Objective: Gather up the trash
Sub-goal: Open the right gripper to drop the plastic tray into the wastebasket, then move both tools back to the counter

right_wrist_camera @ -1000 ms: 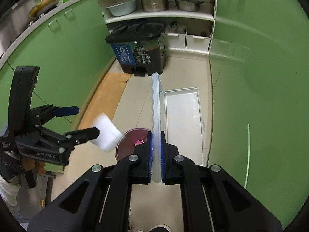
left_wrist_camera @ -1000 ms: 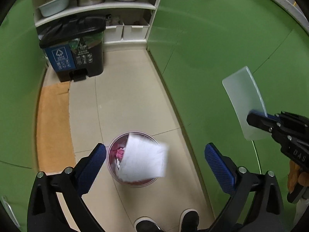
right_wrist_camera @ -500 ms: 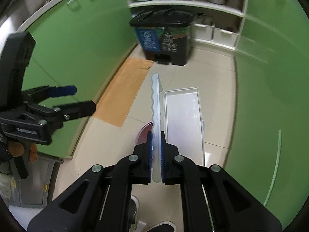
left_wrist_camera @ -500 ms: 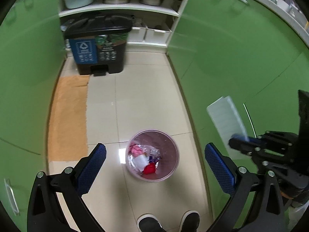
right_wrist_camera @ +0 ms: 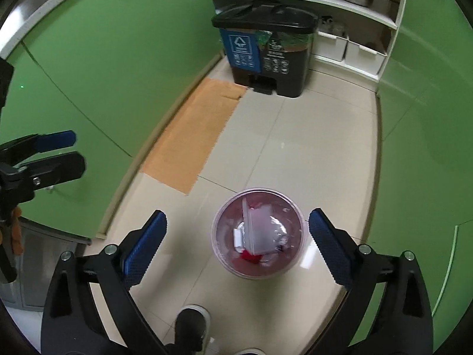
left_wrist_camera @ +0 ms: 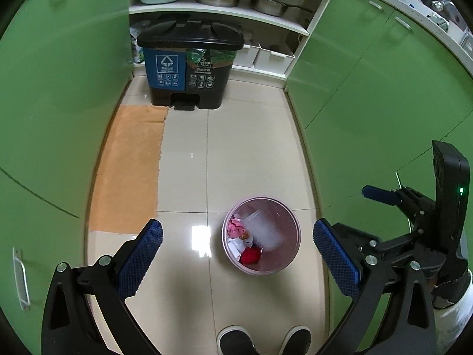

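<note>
Clear plastic container (right_wrist_camera: 260, 233) lies inside the pink waste bin (right_wrist_camera: 220, 254), on top of the other scraps, directly below the right gripper (right_wrist_camera: 236, 242), whose jaws are opening with nothing between them. Left gripper (left_wrist_camera: 236, 254) spread, empty, bin just ahead. No loose trash visible on the floor (left_wrist_camera: 251, 153); the task looks nearly done.

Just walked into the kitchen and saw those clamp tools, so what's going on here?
A person is collecting trash with a gripper in each hand. The right gripper is opening above the pink bin, nothing between its fingers; a clear plastic container lies in the bin. The left gripper is open and empty.
</note>
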